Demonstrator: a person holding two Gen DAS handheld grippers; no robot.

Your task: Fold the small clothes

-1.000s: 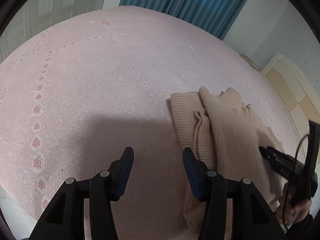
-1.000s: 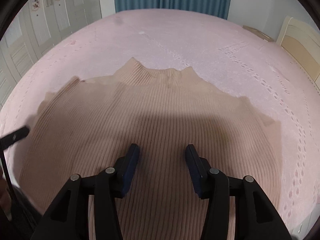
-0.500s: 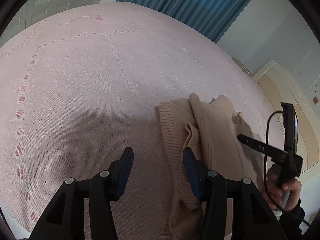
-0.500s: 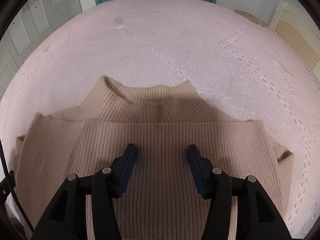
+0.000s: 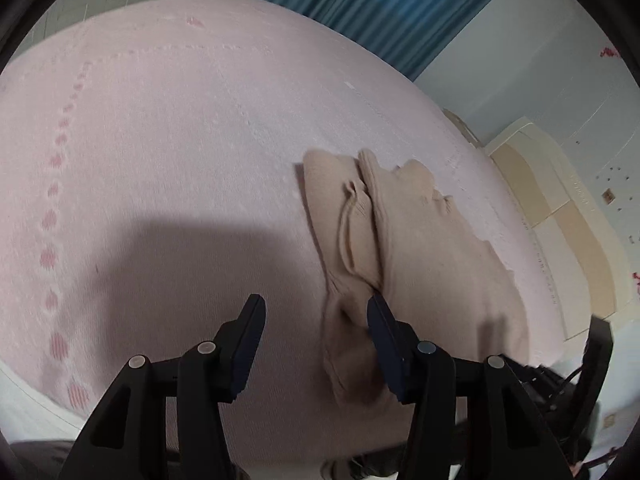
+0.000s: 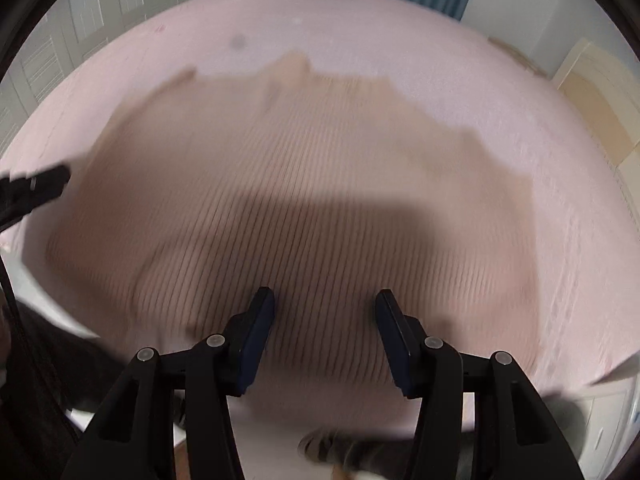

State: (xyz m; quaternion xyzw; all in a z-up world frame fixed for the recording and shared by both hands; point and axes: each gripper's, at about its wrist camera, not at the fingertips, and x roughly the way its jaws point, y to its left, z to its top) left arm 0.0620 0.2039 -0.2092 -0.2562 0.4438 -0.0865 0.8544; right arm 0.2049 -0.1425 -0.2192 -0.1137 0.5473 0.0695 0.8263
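Note:
A beige ribbed sweater [image 5: 420, 248] lies on the pink bedspread [image 5: 160, 140], its sleeves folded in over the body. My left gripper [image 5: 316, 312] is open and empty just above the bed at the sweater's left edge, with its right finger over the bunched sleeve. In the right wrist view the sweater [image 6: 300, 200] is blurred and fills the middle, collar at the far side. My right gripper [image 6: 324, 312] is open and empty above the sweater's near hem. The right gripper also shows in the left wrist view [image 5: 576, 380] at the lower right.
Blue curtains [image 5: 380, 8] hang behind the bed. A cream headboard [image 5: 560, 220] stands at the right. White wardrobe doors [image 6: 60, 60] are at the left. The near bed edge [image 6: 60, 320] and the floor with a shoe [image 6: 340, 448] show below.
The right gripper has pulled back toward the near edge of the bed; its view is now blurred and shows the whole sweater. The left gripper has shifted slightly, its right finger now over the sleeve.

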